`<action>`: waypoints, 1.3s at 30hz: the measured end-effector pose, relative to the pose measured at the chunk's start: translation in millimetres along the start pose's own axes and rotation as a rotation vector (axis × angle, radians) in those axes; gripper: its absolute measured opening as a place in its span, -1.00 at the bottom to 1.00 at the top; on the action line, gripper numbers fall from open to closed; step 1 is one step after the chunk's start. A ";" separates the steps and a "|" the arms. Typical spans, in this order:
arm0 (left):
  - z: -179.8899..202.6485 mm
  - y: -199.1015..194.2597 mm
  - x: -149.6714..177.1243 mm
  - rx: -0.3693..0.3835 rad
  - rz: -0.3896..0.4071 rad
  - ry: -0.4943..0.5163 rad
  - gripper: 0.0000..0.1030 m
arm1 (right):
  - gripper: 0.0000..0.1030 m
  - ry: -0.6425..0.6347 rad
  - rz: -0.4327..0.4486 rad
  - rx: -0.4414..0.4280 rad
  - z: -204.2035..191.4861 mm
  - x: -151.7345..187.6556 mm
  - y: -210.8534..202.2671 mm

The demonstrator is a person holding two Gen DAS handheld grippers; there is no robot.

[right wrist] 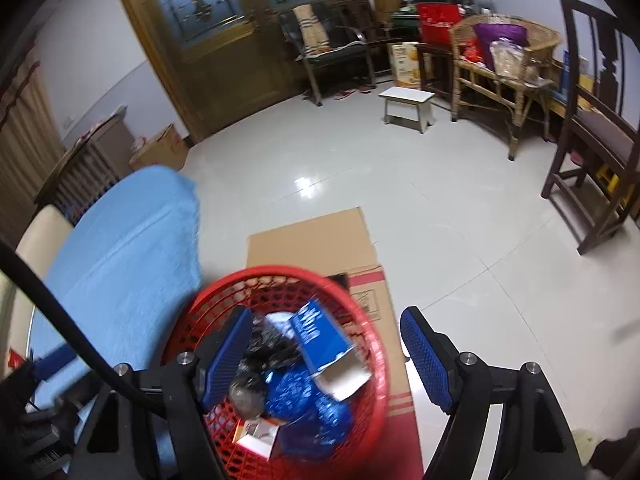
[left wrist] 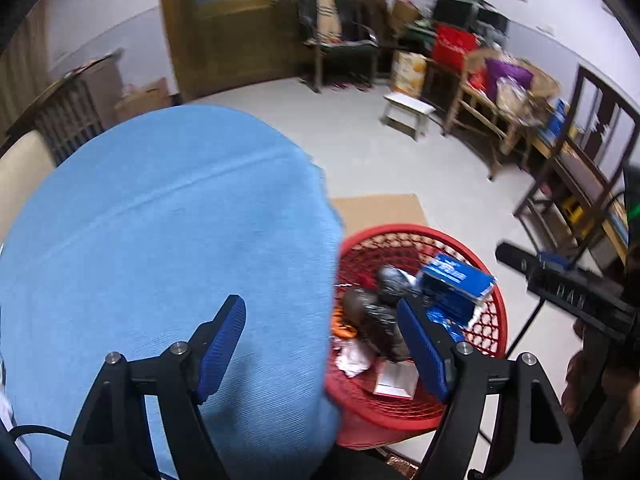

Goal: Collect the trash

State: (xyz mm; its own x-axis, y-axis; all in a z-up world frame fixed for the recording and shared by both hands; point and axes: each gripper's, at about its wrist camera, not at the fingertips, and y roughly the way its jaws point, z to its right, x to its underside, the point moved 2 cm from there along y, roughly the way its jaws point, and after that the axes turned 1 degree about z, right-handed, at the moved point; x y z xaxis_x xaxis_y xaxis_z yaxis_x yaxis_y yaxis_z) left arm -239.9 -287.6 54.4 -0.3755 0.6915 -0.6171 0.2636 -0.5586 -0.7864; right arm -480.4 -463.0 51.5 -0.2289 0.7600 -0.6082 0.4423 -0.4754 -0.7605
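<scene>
Red basket (left wrist: 420,236) of trash sits on the floor just beside the blue-covered table (left wrist: 160,220) — under both grippers; left gripper (left wrist: 322,348) and right gripper (right wrist: 326,356) both spread, empty.

Both the left gripper (left wrist: 322,344) and the right gripper (right wrist: 324,354) had black frames, silver screws and blue textured pads (left wrist: 222,344); a black cable (right wrist: 60,316) trailed alongside.

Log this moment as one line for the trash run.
left claw: open, empty | right claw: open, empty | red basket: holds blue box, black bag | blue cloth: bare
</scene>
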 end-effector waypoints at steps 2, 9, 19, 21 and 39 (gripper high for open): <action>-10.3 -3.2 1.3 -0.031 0.015 -0.037 0.53 | 0.54 -0.032 -0.006 -0.012 -13.6 5.1 -1.3; -53.8 -20.4 14.9 -0.100 0.045 -0.154 0.54 | 0.55 -0.147 -0.035 -0.050 -64.6 33.8 -9.0; -93.6 -46.5 42.6 -0.110 0.093 -0.259 0.74 | 0.55 -0.296 -0.012 -0.061 -111.6 64.6 -31.0; -98.4 -51.4 47.0 -0.102 0.102 -0.280 0.76 | 0.55 -0.309 -0.006 -0.060 -116.7 68.5 -34.4; -97.6 -58.4 52.9 -0.157 0.115 -0.264 0.76 | 0.56 -0.297 0.038 -0.036 -117.6 78.3 -47.5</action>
State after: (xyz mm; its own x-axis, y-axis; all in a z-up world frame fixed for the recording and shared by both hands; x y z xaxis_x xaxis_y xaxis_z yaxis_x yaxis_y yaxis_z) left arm -188.5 -173.7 64.9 -0.5470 0.4743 -0.6898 0.4440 -0.5342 -0.7194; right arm -417.3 -328.8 66.8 -0.4533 0.5764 -0.6799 0.4849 -0.4806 -0.7307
